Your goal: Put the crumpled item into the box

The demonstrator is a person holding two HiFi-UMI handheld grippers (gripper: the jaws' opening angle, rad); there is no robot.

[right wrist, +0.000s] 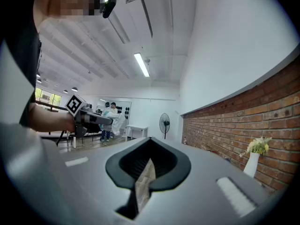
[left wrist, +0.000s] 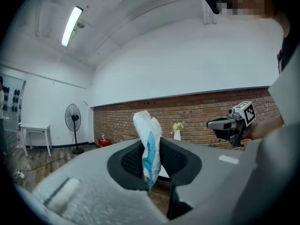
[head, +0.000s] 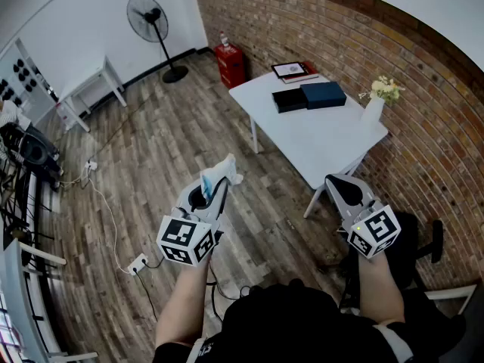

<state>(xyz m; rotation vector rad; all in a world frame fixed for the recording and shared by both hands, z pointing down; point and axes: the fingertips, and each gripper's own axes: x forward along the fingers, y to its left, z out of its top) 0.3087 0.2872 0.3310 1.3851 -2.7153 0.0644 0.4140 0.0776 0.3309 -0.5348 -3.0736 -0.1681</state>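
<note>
The crumpled item [head: 221,172] is a white and pale-blue wad held up over the wooden floor, with my left gripper [head: 212,187] shut on it. In the left gripper view the wad [left wrist: 148,134] stands upright between the dark pads [left wrist: 129,161]. My right gripper [head: 346,190] hangs at the right near the table's front corner, shut with nothing in it; its own view shows the pads [right wrist: 161,161] nearly touching. On the white table [head: 325,142] lie a black box [head: 289,100] and a navy box [head: 323,94], both some way ahead of the grippers.
A tablet on a red book [head: 294,70] and a white vase of flowers [head: 376,103] share the table, which stands against the brick wall [head: 378,44]. A red container [head: 231,65] and a standing fan [head: 153,29] are further back. Cables and a power strip [head: 136,264] lie on the floor at the left.
</note>
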